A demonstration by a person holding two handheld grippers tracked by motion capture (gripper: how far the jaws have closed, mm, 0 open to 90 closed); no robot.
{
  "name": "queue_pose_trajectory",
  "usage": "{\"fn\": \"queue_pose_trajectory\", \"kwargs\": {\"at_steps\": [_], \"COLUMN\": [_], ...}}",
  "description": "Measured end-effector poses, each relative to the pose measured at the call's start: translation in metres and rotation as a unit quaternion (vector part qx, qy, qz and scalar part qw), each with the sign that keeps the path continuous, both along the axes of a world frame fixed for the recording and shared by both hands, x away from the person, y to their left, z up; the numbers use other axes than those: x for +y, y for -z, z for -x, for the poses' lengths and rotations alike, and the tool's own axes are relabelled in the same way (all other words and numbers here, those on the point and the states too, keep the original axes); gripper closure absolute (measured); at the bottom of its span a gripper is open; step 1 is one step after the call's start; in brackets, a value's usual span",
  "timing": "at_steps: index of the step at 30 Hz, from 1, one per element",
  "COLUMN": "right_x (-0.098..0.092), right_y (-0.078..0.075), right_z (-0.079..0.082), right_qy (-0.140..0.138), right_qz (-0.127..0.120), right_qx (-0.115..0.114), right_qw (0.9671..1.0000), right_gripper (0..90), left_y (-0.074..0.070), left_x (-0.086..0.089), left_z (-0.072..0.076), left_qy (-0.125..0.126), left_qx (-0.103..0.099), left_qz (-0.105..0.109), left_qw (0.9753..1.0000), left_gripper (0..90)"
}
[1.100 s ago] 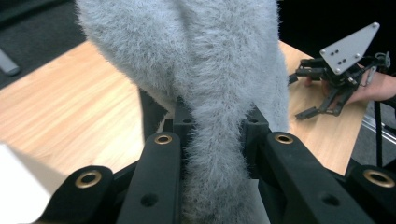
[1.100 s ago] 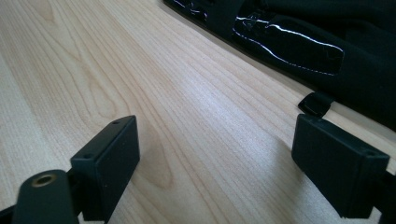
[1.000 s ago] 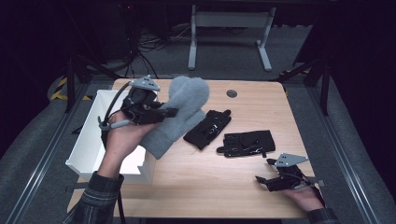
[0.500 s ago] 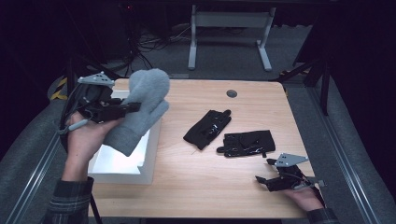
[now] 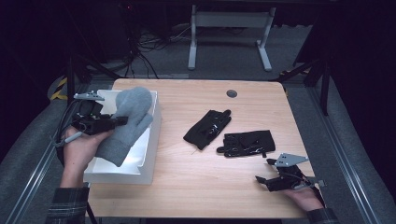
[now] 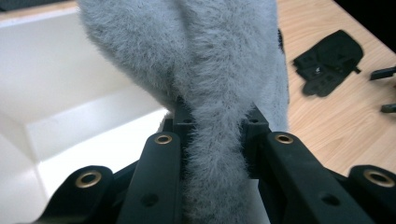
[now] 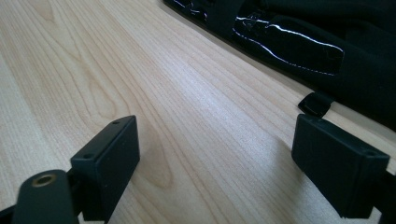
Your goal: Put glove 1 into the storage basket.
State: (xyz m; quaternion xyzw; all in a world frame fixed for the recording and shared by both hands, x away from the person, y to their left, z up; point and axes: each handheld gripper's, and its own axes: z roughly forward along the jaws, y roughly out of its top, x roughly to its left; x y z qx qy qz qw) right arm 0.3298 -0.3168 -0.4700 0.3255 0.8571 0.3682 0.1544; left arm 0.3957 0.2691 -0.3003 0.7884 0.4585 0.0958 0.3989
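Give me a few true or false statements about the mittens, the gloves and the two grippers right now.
1. The left gripper is shut on the grey mittens. True.
2. The grey mittens hang over the white box. True.
3. The right gripper holds a black glove. False: its jaws stand open over bare wood.
4. Both black gloves lie inside the box. False: they lie on the table.

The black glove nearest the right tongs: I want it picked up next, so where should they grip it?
Probably the cuff edge of the black glove, which lies flat with that end toward the right tongs. Those stand open low on the table, so coming in level from the person's side, one jaw could slide under the hem.
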Motion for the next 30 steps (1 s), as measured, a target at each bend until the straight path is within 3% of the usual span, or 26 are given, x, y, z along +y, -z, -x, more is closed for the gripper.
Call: {"fn": "queue_pose_trajectory", "kwargs": {"at_steps": [1, 9, 15, 23, 30], "right_x": [0.000, 0.000, 0.000, 0.000, 0.000], "right_y": [0.000, 0.000, 0.000, 0.000, 0.000], "right_z": [0.000, 0.000, 0.000, 0.000, 0.000], "right_qy": [0.000, -0.001, 0.000, 0.000, 0.000], "right_qz": [0.000, 0.000, 0.000, 0.000, 0.000], "right_qx": [0.000, 0.000, 0.000, 0.000, 0.000], "right_qw": [1.0000, 1.0000, 1.0000, 1.0000, 1.0000], "right_gripper": [15.7, 15.8, 15.8, 15.7, 15.8], "left_y": [0.000, 0.039, 0.054, 0.077, 0.100], "left_x": [0.000, 0.005, 0.011, 0.016, 0.015], "left_z": [0.000, -0.008, -0.014, -0.027, -0.040], "left_qy": [0.000, -0.016, -0.034, -0.047, -0.048], "left_qx": [0.000, 0.041, 0.056, 0.083, 0.116], "left_qz": [0.000, 0.000, 0.004, 0.018, 0.017], "left_qw": [1.0000, 0.9990, 0.9978, 0.9952, 0.9919], "left_gripper": [75.3, 75.3, 75.2, 74.9, 74.5]}}
